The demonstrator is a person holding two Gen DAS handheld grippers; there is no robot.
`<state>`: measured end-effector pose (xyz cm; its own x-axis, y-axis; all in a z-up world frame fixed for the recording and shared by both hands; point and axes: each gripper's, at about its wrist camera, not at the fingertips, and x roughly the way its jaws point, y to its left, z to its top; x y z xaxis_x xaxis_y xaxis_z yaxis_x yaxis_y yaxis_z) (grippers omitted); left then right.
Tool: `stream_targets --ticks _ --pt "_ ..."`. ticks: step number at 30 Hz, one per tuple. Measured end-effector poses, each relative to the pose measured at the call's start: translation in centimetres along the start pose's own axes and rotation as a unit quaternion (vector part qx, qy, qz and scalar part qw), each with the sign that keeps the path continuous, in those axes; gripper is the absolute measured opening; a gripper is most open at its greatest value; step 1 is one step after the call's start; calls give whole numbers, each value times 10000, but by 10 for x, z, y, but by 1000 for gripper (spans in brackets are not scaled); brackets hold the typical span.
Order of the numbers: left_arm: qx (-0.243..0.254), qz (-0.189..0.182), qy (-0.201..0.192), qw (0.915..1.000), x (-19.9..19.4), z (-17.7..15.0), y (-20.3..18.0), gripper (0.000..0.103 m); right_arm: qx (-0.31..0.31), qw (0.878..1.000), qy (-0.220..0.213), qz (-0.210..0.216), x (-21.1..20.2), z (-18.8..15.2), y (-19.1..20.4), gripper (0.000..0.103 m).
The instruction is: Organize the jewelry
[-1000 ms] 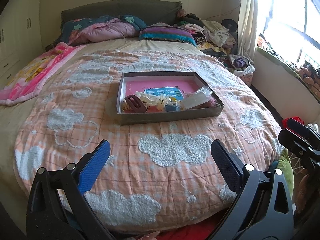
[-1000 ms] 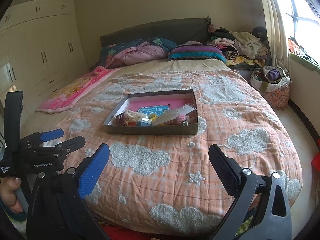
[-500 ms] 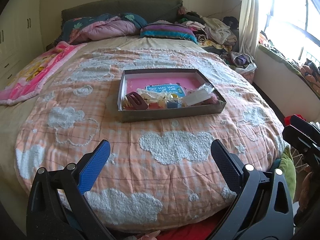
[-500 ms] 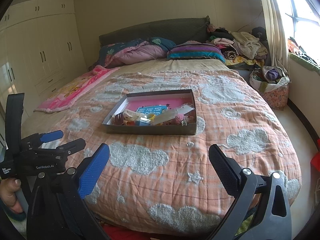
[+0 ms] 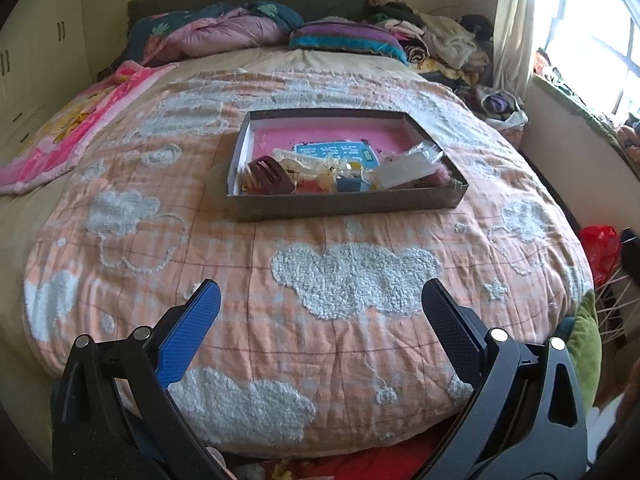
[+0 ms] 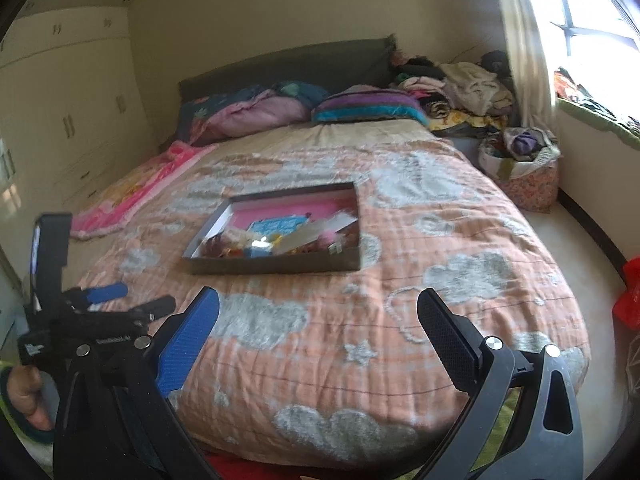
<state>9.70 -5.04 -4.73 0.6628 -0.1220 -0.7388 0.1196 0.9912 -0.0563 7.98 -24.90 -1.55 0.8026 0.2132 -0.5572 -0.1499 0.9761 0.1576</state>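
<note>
Grey box [image 5: 344,203], two parted tongs [image 5: 320,312].

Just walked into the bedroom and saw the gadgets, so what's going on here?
A person holds a two-finger gripper in each hand at the foot of the bed. Both the left gripper and the right gripper are open and empty, above the cloud-patterned quilt. Ahead on the quilt sits a shallow gray box with a pink bottom, holding a brown hair claw, a clear packet and other small accessories piled at its near edge. Nothing is grasped.
</note>
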Motion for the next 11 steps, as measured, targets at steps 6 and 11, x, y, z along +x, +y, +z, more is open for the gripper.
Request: stream_targets --ticks 6,11 --pt "-674 526 86 9963 33 24 31 94 116 9996 -145 -227 2 10 -41 99" --pt "-1682 1508 73 9741 74 62 105 94 549 9964 33 -652 35 23 -117 99"
